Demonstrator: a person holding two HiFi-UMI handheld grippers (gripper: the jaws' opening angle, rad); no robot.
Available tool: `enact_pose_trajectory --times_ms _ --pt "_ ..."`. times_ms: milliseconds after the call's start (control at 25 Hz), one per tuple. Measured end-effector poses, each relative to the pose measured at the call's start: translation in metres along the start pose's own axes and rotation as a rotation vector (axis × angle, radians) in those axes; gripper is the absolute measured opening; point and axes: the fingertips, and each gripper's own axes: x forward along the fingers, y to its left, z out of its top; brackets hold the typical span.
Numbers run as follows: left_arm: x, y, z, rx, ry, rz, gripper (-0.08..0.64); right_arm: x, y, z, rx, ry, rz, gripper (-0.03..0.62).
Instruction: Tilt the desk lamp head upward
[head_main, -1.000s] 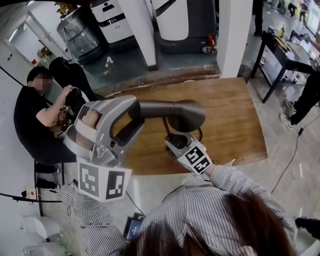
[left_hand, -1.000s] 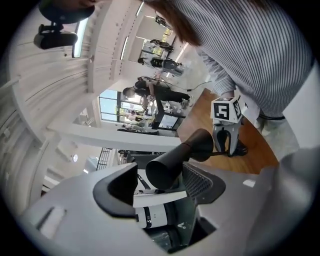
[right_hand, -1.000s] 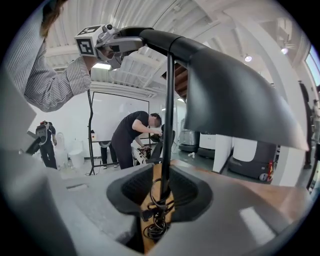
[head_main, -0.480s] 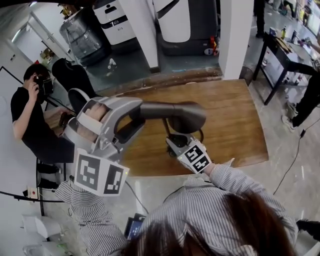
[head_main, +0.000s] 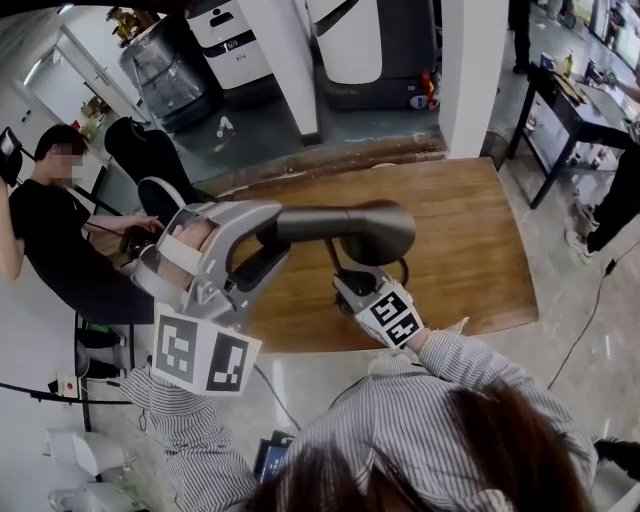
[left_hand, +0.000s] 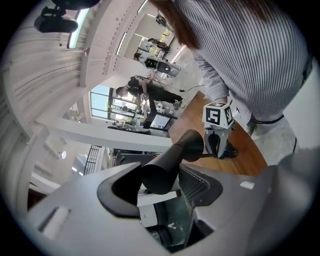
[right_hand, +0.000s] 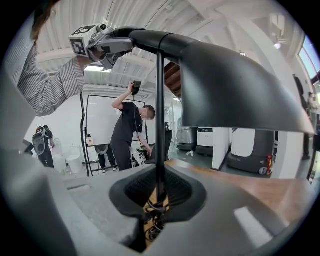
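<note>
The dark grey desk lamp stands on the wooden table. Its long head lies about level above a thin stem. My left gripper is at the head's left end. Its jaws have just been closing, and the head's round end sits between the pads, held by the left gripper. My right gripper is low at the stem. In the right gripper view the stem runs up between the pads of that gripper, which are shut on it, under the wide shade.
A person sits at the left beside the table, one arm raised. A black side table stands at the right, a white pillar and grey machines behind. Cables lie near the lamp's foot.
Both grippers and the lamp stay where they were; the left gripper has tipped slightly. The seated person has lifted a camera to the face, then stretched an arm out to the left.
</note>
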Motion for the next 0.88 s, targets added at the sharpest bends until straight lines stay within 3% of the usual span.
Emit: enact_pose_trajectory --times_ms 560,880 --pt "-0.004 -0.015 -0.006 -0.174 -0.046 0.219 0.239 -0.002 -0.002 0.001 0.018 -0.005 -0.001 0.041" --pt "-0.006 -0.028 -0.012 -0.341 -0.055 0.385 0.239 -0.003 0.0 0.002 0.021 -0.022 0.009 0.041"
